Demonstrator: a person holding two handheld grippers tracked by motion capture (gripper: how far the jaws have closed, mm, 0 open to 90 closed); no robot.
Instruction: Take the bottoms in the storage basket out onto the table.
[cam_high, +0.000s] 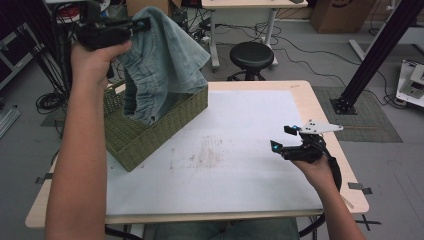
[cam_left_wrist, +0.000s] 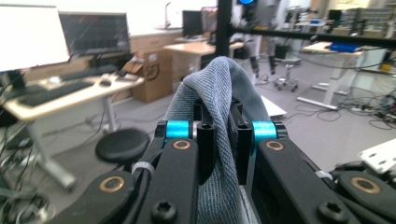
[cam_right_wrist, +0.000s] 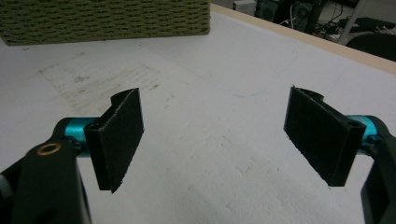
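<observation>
Jeans (cam_high: 162, 65) hang pinched in the left tool (cam_high: 141, 24) above the basket (cam_high: 150, 137) at the worktop's left edge; lift until the hem clears the rim. Right tool (cam_high: 283, 138) gapes empty.

The white mat (cam_high: 240, 145) lies open; the wicker basket (cam_high: 150, 135) blocks its left rear corner.

Denim garment (cam_high: 162, 65): pale, faded blue jeans fabric with a gathered, puckered band along one edge. It hangs in the upper left of the high view, lifted clear and draped in loose folds, its lowest fold dangling just above the interior of the woven basket (cam_high: 150, 132). In the left gripper view the cloth (cam_left_wrist: 219, 116) rises at centre frame, a fold pinched between two black pads.
</observation>
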